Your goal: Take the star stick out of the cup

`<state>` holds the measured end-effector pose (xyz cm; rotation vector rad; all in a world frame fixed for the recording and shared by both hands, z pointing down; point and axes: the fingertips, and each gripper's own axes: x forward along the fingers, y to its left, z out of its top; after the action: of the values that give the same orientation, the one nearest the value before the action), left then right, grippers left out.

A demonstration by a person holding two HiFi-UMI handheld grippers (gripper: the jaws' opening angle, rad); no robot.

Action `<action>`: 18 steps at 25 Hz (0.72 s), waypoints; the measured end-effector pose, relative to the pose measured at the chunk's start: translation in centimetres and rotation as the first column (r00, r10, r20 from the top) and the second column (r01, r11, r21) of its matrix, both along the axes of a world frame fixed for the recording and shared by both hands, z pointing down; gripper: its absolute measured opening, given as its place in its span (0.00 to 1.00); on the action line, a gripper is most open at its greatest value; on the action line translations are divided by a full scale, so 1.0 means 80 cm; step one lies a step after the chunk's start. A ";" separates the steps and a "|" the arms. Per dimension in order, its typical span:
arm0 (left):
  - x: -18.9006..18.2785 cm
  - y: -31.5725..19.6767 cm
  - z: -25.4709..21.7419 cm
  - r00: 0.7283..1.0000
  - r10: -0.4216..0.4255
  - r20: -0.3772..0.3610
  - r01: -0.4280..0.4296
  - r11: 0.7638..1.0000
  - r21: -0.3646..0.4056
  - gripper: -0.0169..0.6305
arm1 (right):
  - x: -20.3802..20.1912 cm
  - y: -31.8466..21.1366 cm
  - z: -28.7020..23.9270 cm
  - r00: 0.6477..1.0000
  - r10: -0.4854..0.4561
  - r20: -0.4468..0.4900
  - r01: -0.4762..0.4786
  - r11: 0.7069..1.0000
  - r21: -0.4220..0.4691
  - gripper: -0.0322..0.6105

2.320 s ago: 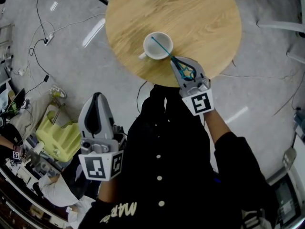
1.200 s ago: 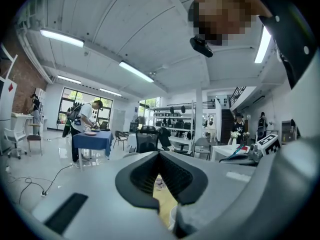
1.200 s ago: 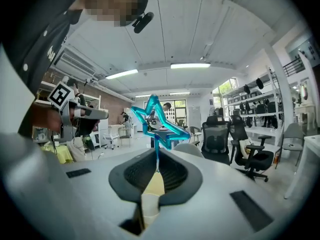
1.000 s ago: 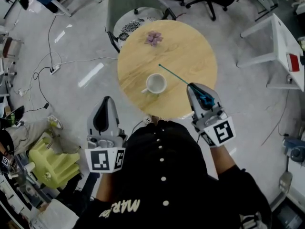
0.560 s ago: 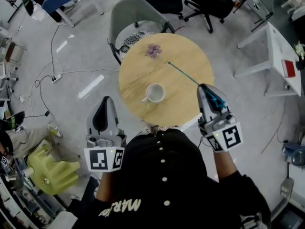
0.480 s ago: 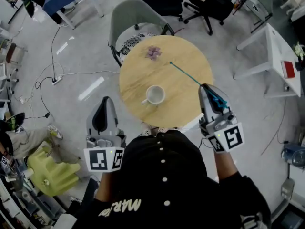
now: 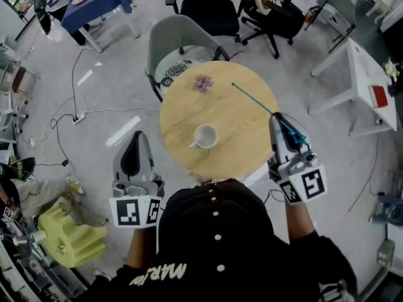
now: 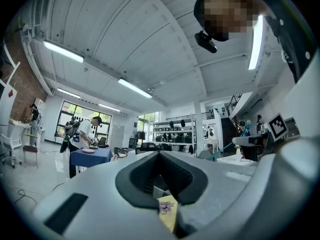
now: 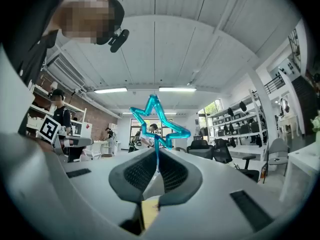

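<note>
A white cup (image 7: 205, 136) stands near the middle of the round wooden table (image 7: 245, 150). My right gripper (image 7: 278, 119) hovers over the table's right edge, shut on the teal star stick (image 7: 253, 99). The thin shaft slants up-left over the table, away from the cup. In the right gripper view the star (image 9: 159, 121) stands just above the jaws, with the shaft pinched between the pads (image 9: 170, 176). My left gripper (image 7: 135, 138) hangs off the table's left side, shut and holding nothing. In the left gripper view the left gripper (image 8: 160, 176) shows its pads together.
A small purple flower (image 7: 203, 82) lies at the table's far side. A grey chair (image 7: 179, 39) stands behind the table, black office chairs (image 7: 271, 11) stand farther back, and a white table (image 7: 365, 87) is at right. Cables (image 7: 69, 115) cross the floor at left.
The stick was in the cup at first; it now hangs clear of the cup, to its right. Both grippers have risen, and the table looks smaller and farther below.
</note>
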<state>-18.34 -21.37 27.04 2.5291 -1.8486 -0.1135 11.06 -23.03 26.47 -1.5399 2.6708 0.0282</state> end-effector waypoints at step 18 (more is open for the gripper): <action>-0.028 -0.006 -0.007 0.998 -0.057 0.025 0.056 0.998 0.019 0.02 | 0.046 0.003 -0.015 0.992 0.120 -0.029 -0.119 0.992 0.046 0.08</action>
<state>-20.54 -21.87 26.48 2.5025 -1.9376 -0.0984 14.70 -22.76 25.27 -1.6975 2.5788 0.1179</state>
